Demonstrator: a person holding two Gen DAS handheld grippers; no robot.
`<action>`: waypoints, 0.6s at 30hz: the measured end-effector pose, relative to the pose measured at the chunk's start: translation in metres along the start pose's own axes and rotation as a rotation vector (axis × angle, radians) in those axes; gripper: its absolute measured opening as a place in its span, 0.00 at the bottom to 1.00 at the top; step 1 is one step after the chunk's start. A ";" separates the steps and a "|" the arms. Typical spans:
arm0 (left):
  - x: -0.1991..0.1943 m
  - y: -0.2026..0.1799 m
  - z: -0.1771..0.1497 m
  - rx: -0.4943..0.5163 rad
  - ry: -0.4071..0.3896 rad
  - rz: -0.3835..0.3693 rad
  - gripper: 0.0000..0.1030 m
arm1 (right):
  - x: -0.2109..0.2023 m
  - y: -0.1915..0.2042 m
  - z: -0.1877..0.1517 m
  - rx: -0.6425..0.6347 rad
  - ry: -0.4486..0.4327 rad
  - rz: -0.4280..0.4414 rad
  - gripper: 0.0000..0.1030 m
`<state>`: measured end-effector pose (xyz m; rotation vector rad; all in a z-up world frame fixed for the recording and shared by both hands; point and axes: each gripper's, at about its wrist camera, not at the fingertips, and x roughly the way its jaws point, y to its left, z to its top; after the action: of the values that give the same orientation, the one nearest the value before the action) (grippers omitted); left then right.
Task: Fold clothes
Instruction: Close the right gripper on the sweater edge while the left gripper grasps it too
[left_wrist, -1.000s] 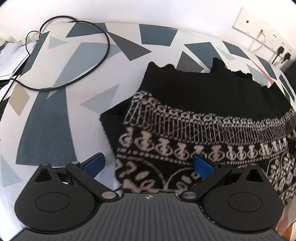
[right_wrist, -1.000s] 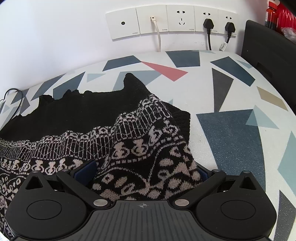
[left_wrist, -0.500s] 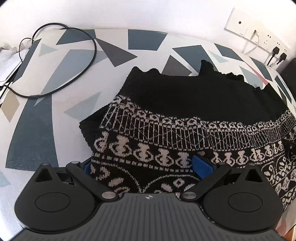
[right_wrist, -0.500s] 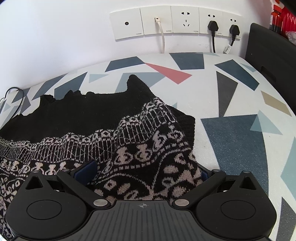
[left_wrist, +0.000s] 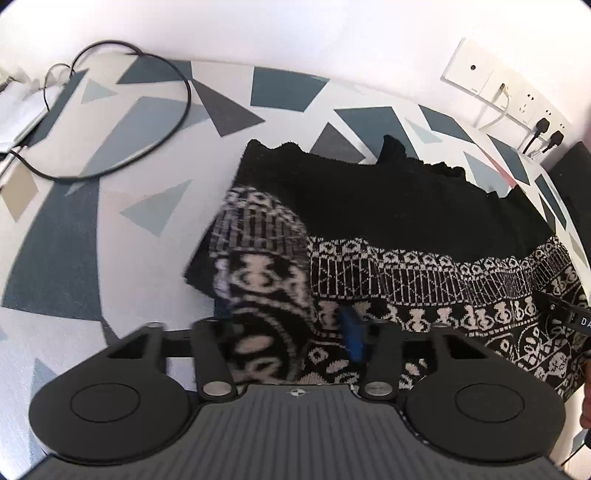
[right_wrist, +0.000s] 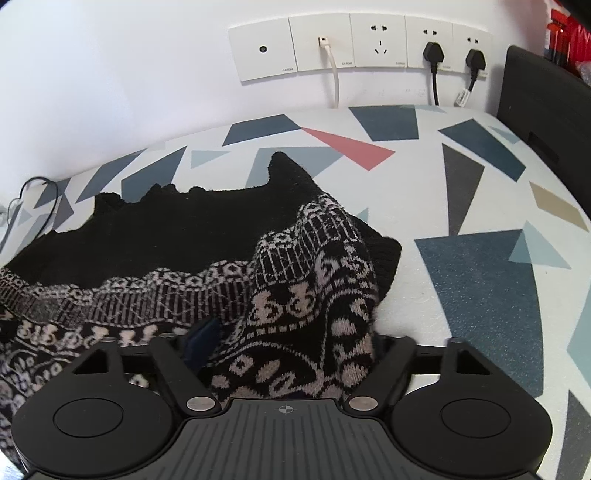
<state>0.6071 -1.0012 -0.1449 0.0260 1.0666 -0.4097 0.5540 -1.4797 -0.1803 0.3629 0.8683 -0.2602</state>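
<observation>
- A looped black cable (left_wrist: 122, 110) lay on the patterned table (left_wrist: 74, 258), well apart from the sweater (left_wrist: 388, 206); wall sockets (right_wrist: 354, 48) stood behind.
- The black-and-white sweater lay lengthwise along the wall, plain black part toward it.
- The left gripper (left_wrist: 288, 332) was closing on a bunched corner.
- The right gripper (right_wrist: 291, 347) was closing on the other corner.
</observation>
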 end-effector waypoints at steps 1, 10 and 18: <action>-0.002 -0.001 0.000 0.008 -0.001 0.007 0.27 | -0.001 0.001 0.001 0.004 0.005 0.005 0.57; -0.026 0.011 -0.003 -0.027 -0.029 -0.033 0.24 | -0.016 0.022 -0.003 -0.027 -0.048 -0.047 0.25; -0.054 0.037 -0.009 -0.047 -0.060 -0.078 0.24 | -0.057 0.045 -0.013 -0.041 -0.074 0.016 0.24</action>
<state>0.5897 -0.9480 -0.1099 -0.0694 1.0203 -0.4536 0.5267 -1.4289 -0.1344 0.3198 0.7967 -0.2393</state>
